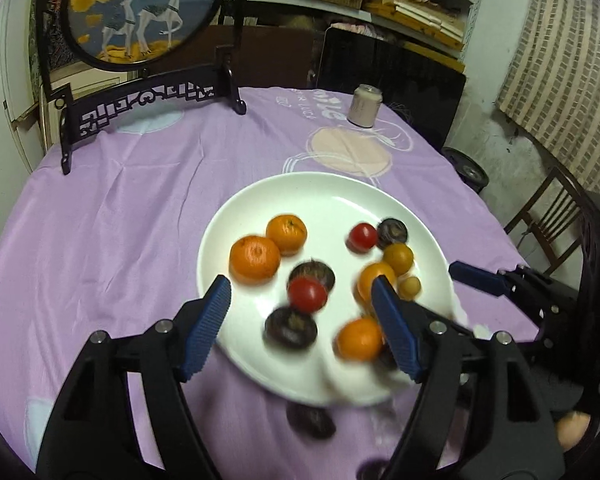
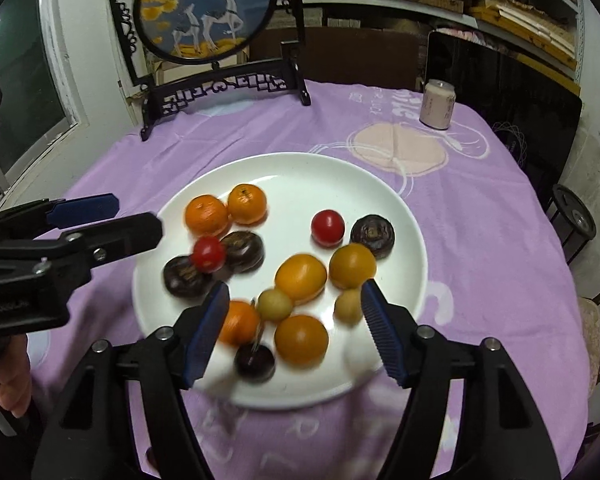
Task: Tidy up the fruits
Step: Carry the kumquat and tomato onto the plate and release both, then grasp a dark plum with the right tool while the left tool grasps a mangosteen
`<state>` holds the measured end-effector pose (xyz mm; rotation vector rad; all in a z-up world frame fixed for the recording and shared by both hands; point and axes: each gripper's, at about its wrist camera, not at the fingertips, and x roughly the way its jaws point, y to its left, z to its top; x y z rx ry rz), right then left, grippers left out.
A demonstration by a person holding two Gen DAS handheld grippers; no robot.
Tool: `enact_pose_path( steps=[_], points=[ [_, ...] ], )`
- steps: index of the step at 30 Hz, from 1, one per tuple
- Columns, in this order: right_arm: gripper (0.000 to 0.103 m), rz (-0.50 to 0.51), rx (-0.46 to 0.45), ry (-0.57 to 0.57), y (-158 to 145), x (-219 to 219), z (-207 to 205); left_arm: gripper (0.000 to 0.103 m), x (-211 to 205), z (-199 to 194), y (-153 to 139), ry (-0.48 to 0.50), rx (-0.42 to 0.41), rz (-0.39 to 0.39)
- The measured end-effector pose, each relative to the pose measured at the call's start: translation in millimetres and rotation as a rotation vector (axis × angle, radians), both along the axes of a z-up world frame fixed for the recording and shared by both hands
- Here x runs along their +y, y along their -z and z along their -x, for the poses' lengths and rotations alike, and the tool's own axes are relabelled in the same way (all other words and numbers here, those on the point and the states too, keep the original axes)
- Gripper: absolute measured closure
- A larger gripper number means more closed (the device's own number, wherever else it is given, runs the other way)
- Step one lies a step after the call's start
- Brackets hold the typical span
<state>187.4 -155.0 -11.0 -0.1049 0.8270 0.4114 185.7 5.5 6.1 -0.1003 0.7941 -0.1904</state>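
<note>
On the white plate [image 2: 380, 184], counted from the right wrist view:
- three mandarins [image 2: 206, 216], two touching near the far left rim and a blurred third at the near left rim
- two red cherry tomatoes [image 2: 327, 228], well apart
- three orange-yellow tomatoes [image 2: 300, 278]
- two small pale yellow fruits [image 2: 275, 304]
- four dark round fruits [image 2: 372, 236], kind not clear

Fourteen pieces in all, several smeared by motion blur. One plate, on the near half of the table, on a purple tablecloth [image 2: 500, 208].

White print on the cloth toward the table's far edge, upside down: "LUCK" legible, the rest not. More large pale letters along the near edge, cut off. One pale can [image 2: 437, 104] near the far right edge, label too small to read. One round deer screen [image 2: 204, 8] on a black stand at the far left edge.

Left gripper [image 1: 300, 284]: jaws wide apart, clamped on nothing. Hangs over the near left part of the plate, with a red tomato and a dark fruit in line between the blue fingertips [image 1: 220, 292].

Right gripper [image 2: 294, 286]: jaws likewise wide apart, empty. Hangs over the plate's near rim, with an orange-yellow tomato and both pale fruits between the tips and a dark fruit lower in the gap.
</note>
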Motion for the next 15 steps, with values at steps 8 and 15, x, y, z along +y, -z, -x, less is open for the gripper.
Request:
enact_pose_path(
  steps=[8,15],
  points=[
    [0.031,-0.014,0.023,-0.071,3.3,-3.4,68.8,0.023,18.7,77.8,24.8,-0.011,0.018,0.015],
    [0.031,0.013,0.089,-0.138,26.8,12.8,107.3,0.023,31.8,112.4,49.4,-0.034,0.062,0.003]
  ],
)
